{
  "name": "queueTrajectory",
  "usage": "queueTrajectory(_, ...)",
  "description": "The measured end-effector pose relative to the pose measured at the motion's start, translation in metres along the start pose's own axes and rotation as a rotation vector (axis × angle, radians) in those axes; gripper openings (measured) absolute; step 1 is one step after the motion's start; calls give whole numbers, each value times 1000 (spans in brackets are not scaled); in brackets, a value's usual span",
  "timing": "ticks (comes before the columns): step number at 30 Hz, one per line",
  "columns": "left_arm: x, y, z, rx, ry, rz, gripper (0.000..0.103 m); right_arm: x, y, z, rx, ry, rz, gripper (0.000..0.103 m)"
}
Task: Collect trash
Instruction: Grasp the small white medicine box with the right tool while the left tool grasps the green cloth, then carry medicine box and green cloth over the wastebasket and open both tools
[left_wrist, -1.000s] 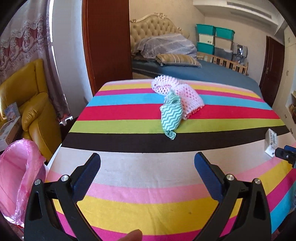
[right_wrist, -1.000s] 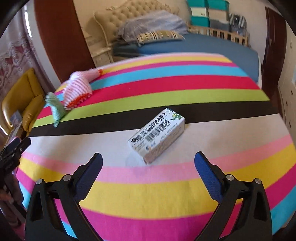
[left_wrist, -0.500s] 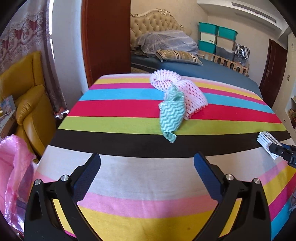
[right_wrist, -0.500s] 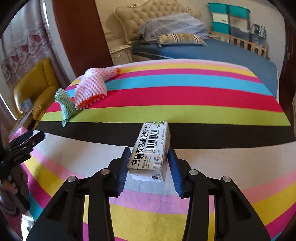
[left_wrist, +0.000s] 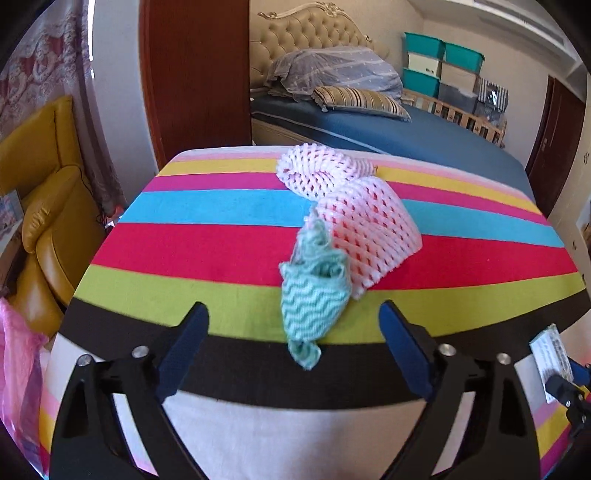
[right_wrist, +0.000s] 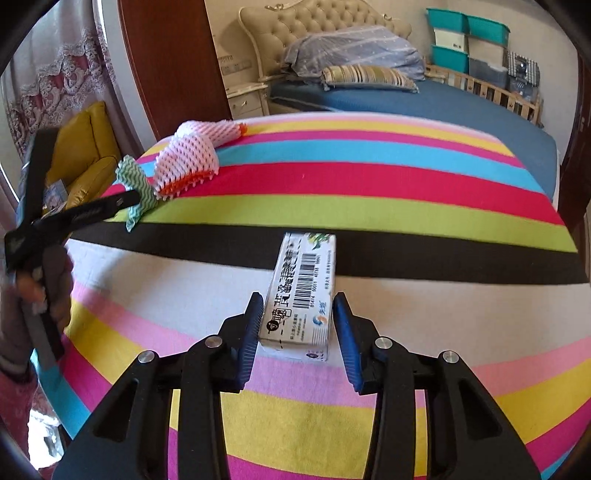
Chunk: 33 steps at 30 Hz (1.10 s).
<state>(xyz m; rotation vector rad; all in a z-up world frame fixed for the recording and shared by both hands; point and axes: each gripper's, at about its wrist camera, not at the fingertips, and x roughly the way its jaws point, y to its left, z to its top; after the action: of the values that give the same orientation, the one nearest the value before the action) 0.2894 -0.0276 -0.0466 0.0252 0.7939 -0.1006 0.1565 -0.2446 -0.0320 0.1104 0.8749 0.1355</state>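
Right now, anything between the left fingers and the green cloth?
Nothing visible. The left gripper is open, and the green cloth lies just ahead between its fingers on the striped cover. The pink foam net touches the cloth's far side, beyond it.

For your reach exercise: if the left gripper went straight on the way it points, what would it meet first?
Most likely the green wavy-patterned cloth, lying centred ahead of the open left gripper on the striped tablecloth; the pink foam net lies beyond. Depth is uncertain.

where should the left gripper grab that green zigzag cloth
Grip the green cloth across its wide bunched middle, coming straight from the near side with the open left gripper. The narrow tail points toward the gripper, and the pink foam net crowds the far right edge.
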Motion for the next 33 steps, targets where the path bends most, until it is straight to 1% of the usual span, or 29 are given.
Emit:
queueTrajectory(1, 6, -1, 3, 4, 10, -5, 79, 2, 0, -1, -1, 7, -1, 39)
queueTrajectory(2, 10, 0, 5, 4, 16, -13, 71, 4, 1, -1, -2, 12, -3, 39)
queueTrajectory(3, 14, 1, 7, 3, 23, -22, 66, 5, 1, -1, -1, 15, -5, 39)
queueTrajectory(4, 18, 2, 7, 1, 30, -33, 55, 5, -1, -1, 3, 16, -10, 39)
queueTrajectory(5, 20, 4, 7, -1, 36, -64, 39, 5, -2, 0, 9, 16, -13, 40)
queueTrajectory(6, 21, 5, 5, -2, 41, -96, 31, 5, -4, 0, 13, 15, -14, 41)
queueTrajectory(7, 20, 6, 3, -2, 39, -108, 31, 5, -6, 1, 15, 16, -17, 43)
queueTrajectory(9, 12, 7, -2, 8, 21, -121, 28, 6, -7, 4, 11, 17, -26, 53)
queueTrajectory(12, -4, 8, -12, 27, -15, -125, 27, 8, -6, 6, 6, 20, -36, 62)
queueTrajectory(14, -14, 8, -19, 29, -26, -140, 27, 9, -2, 7, -3, 20, -38, 64)
queueTrajectory(17, -29, 9, -35, 30, -39, -158, 27, 13, 4, 7, -30, 22, -61, 64)
queueTrajectory(18, -34, 10, -41, 28, -41, -170, 27, 15, 6, 7, -37, 25, -64, 64)
queueTrajectory(19, -40, 13, -45, 22, -43, -183, 27, 18, 8, 6, -51, 26, -65, 58)
queueTrajectory(20, -44, 15, -50, 16, -46, -193, 27, 18, 10, 5, -62, 19, -64, 36)
queueTrajectory(21, -49, 16, -53, 11, -52, -200, 27, 16, 12, 4, -71, 5, -59, 34)
queueTrajectory(23, -60, 20, -60, 12, -62, -208, 27, 11, 16, 3, -77, -18, -1, 34)
queueTrajectory(25, -69, 20, -68, 24, -69, -205, 27, 5, 24, 2, -97, -41, 29, 34)
queueTrajectory(33, -101, 27, -88, 70, -109, -186, 27, -1, 50, -5, -125, -53, 119, 34)
